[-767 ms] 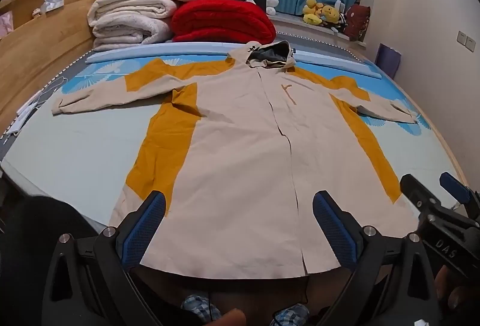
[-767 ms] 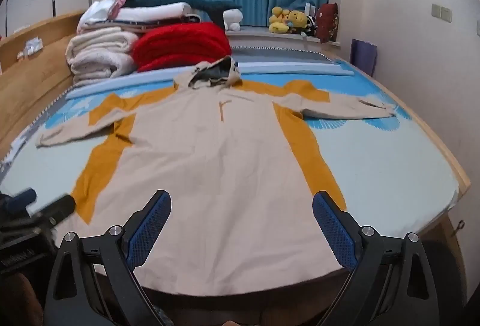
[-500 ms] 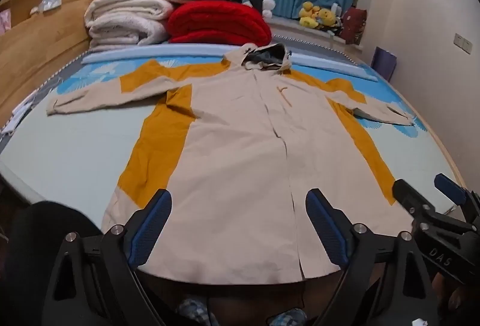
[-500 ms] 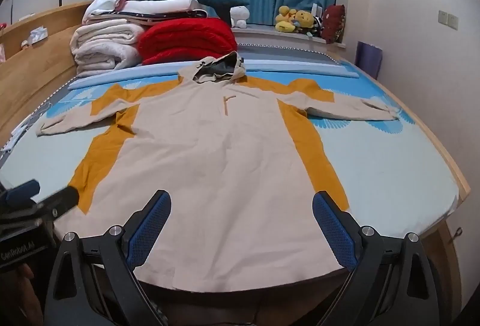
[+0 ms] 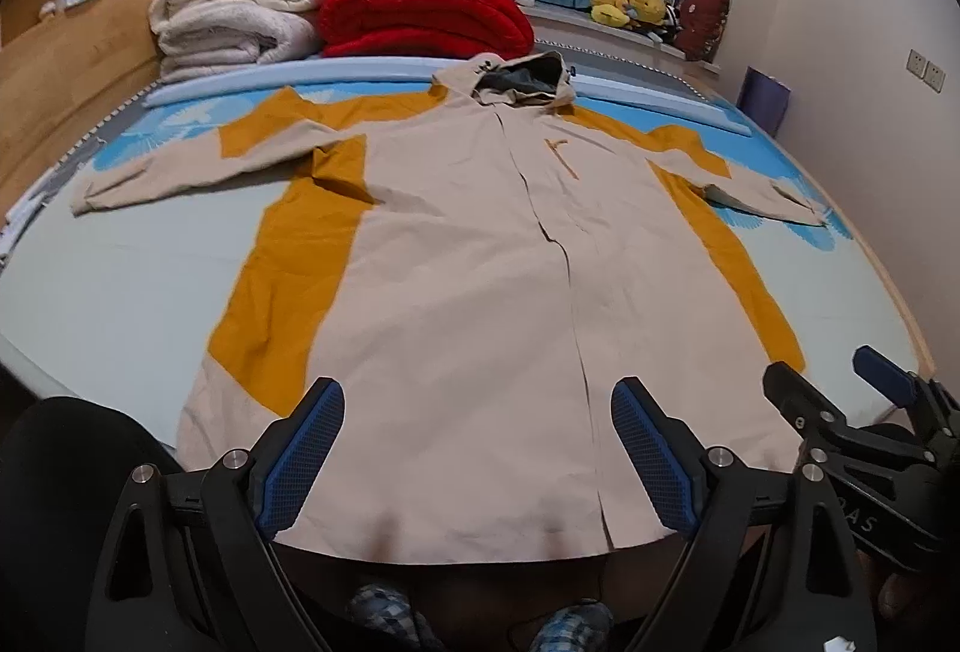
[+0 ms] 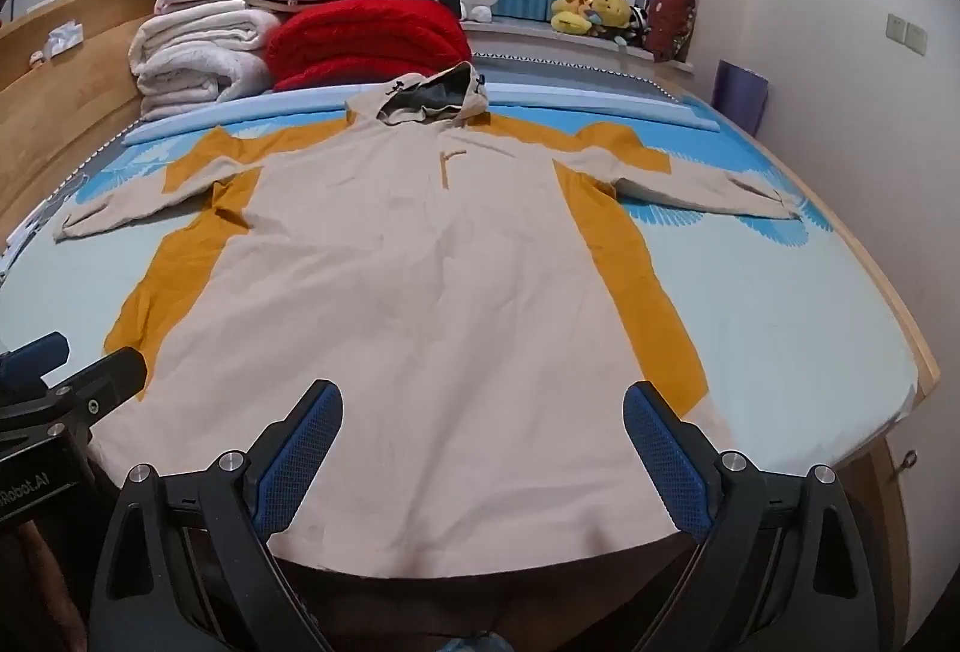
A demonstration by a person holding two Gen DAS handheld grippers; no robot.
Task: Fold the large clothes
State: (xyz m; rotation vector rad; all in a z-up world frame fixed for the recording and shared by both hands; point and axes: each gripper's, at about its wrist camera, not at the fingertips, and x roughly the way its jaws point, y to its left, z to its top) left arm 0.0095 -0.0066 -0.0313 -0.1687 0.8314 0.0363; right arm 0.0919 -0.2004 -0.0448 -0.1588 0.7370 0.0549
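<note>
Beige-and-mustard hooded coat lies flat, sleeves outspread, on the bed, hem nearest my left gripper and right gripper, both jaws apart and empty; snatching one layer could drag it crooked.

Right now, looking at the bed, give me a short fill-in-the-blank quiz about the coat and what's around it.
1. The coat lies spread flat on the ____.
2. Its side panels are ____ in colour.
3. Behind its hood sits a folded ____ blanket.
4. Both sleeves are stretched ____.

Missing words: bed; orange; red; outward
</note>
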